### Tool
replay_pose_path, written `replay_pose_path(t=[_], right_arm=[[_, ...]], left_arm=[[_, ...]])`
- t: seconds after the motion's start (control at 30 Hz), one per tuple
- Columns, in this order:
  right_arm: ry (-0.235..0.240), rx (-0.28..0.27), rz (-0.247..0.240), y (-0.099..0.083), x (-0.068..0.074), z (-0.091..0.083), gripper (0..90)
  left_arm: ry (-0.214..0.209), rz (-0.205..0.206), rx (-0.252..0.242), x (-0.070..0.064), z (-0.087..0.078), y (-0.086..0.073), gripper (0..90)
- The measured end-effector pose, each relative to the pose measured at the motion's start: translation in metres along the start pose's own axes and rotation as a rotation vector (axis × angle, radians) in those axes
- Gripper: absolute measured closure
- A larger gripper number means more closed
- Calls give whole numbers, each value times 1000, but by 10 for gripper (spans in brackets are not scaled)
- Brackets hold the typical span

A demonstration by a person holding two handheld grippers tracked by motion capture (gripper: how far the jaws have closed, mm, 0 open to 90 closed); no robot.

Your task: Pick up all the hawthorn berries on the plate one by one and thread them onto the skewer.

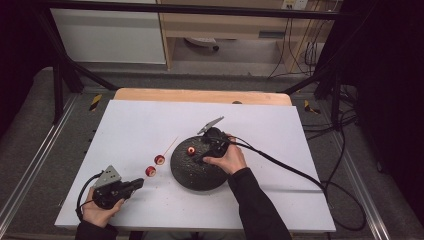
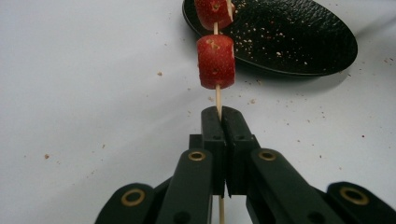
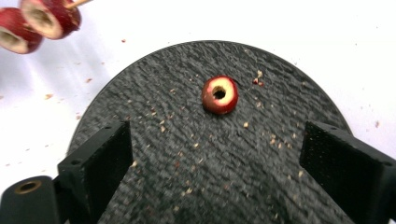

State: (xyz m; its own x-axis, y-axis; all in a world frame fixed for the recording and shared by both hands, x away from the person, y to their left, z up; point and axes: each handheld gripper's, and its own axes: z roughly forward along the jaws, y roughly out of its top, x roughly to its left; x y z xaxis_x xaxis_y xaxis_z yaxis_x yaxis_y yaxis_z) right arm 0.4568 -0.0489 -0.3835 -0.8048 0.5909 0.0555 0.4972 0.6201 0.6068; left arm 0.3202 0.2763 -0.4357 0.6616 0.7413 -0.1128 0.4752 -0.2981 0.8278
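Red cored fruit piece (image 3: 220,94) lay upper centre on black plate (image 3: 196,177), right gripper (image 3: 233,163) jaws spread wide, left gripper (image 2: 223,122) pinched wooden skewer (image 2: 218,100) at lower left, two red pieces (image 2: 215,60) threaded.

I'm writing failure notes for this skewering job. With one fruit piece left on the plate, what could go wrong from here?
1. The right hand-held gripper hangs open over the cored fruit piece; the small, round piece could roll or slide on the crumb-strewn black plate as the jaws close.
2. The left hand-held gripper pinches the thin skewer near its end, so the skewer may pivot or bend.
3. The two threaded pieces could slide along it.
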Motion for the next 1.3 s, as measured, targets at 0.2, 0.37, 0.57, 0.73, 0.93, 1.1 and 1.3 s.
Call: replay_pose_path(t=[0.2,0.37,0.57,0.73,0.93,1.1,1.3], right_arm=[[-7,50,-27,13,-1,16,152],[-11,89,-66,20,-2,28,202],[6,122,-107,27,-2,42,258],[18,125,-124,31,-3,50,332],[35,161,-136,31,-6,55,469],[49,178,-129,31,-8,58,551],[50,182,-118,31,-10,61,606]], left_arm=[[-1,-1,1,-1,1,0,886],[3,-4,0,0,1,0,886],[1,-3,7,0,2,0,886],[0,-5,7,1,2,0,886],[1,-6,9,1,3,0,886],[0,-5,10,1,3,0,886],[1,-3,12,1,3,0,886]])
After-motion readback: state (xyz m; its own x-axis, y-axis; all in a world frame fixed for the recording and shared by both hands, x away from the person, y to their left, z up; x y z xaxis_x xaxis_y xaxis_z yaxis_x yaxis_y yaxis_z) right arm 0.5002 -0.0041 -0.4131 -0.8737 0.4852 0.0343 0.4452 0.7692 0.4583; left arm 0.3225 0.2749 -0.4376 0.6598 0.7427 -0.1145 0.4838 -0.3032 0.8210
